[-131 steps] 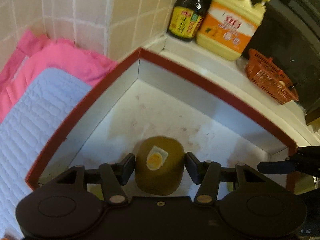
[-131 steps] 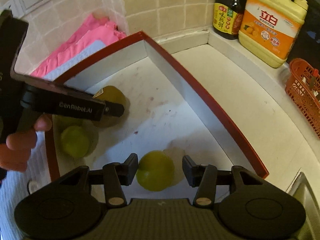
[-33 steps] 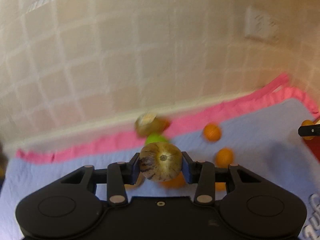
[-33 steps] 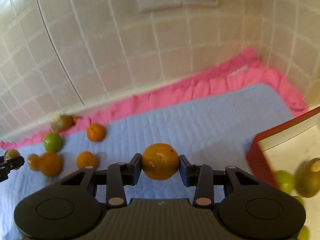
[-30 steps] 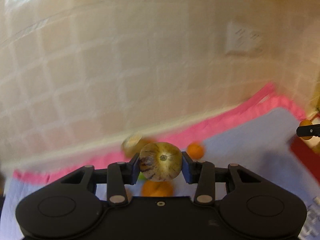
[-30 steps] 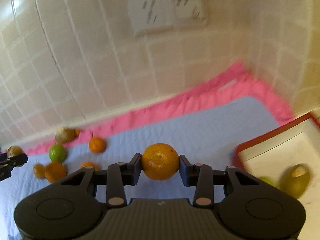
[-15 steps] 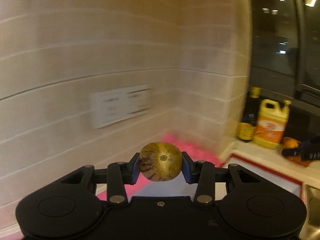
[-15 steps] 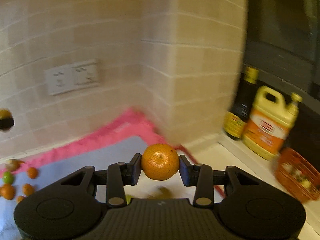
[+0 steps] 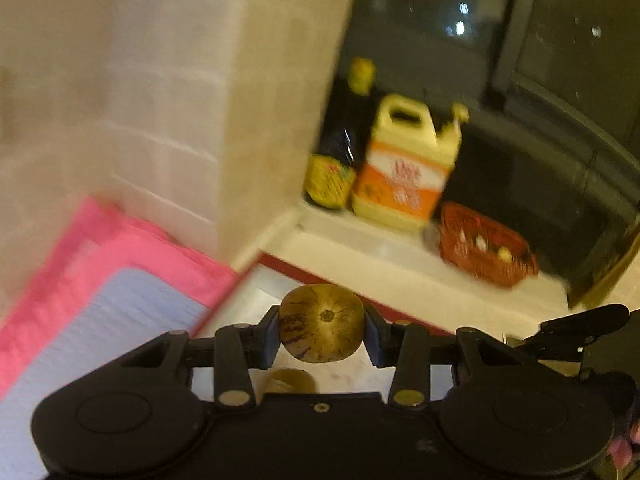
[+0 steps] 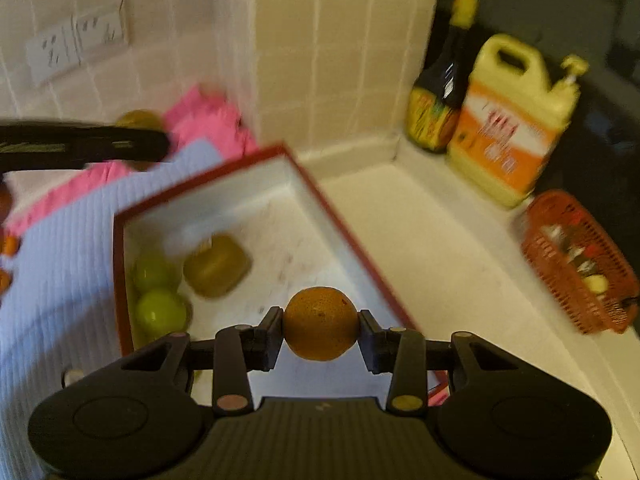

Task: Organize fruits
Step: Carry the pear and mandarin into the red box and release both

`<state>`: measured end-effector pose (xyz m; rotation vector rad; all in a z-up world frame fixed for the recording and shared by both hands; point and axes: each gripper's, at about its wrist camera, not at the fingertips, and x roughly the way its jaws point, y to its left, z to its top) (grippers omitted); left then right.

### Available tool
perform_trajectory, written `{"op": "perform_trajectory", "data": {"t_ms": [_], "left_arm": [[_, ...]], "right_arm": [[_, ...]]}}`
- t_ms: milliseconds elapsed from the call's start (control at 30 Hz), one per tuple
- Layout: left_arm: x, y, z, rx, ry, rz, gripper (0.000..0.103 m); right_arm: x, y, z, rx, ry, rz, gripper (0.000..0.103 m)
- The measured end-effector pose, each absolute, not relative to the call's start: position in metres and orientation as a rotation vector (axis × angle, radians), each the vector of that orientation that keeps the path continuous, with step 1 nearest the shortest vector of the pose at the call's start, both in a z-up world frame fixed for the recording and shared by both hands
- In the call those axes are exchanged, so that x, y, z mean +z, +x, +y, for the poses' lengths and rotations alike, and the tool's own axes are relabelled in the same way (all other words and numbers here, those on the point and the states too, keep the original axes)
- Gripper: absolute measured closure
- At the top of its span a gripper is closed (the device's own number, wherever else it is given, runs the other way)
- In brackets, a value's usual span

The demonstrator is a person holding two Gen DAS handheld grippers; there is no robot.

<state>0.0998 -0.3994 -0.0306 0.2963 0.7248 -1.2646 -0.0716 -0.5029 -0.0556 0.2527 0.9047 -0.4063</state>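
Note:
My left gripper (image 9: 322,334) is shut on a round yellow-brown fruit with purple streaks (image 9: 322,322), held above the red-rimmed white box (image 9: 320,276). A brown kiwi (image 9: 288,381) lies in the box below it. My right gripper (image 10: 320,334) is shut on an orange (image 10: 320,323), held above the near part of the same box (image 10: 344,232). In the right wrist view the box holds a kiwi (image 10: 218,266) and two green fruits (image 10: 160,312). The left gripper (image 10: 80,146) shows at upper left there.
A pink towel (image 9: 132,248) and a pale blue mat (image 10: 52,260) lie left of the box. A dark sauce bottle (image 10: 438,100), a yellow detergent jug (image 10: 508,128) and an orange basket (image 10: 576,260) stand on the white counter at the right. Tiled walls stand behind.
Both grippers swung right and tilted down from the wall toward the box, each still holding its fruit. The box and its fruits have come into view.

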Motion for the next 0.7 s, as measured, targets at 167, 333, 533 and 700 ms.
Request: {"op": "perform_trajectory", "data": {"t_ms": [167, 333, 533, 700], "left_arm": [[-0.069, 0.1, -0.446, -1.252, 0.354, 0.86, 0.053], [-0.098, 0.104, -0.471, -1.222, 0.406, 0.949, 0.053], [-0.12, 0.1, -0.489, -1.189, 0.457, 0.995, 0.053], [-0.125, 0.093, -0.494, -1.198, 0.486, 0.999, 0.052]], "right_arm": [[-0.089, -0.056, -0.5, -0.321, 0.26, 1.006, 0.061], [-0.112, -0.047, -0.502, -0.282, 0.285, 1.062, 0.061], [-0.123, -0.042, -0.505, -0.266, 0.296, 1.097, 0.061], [-0.127, -0.042, -0.503, -0.262, 0.294, 1.109, 0.06]]}}
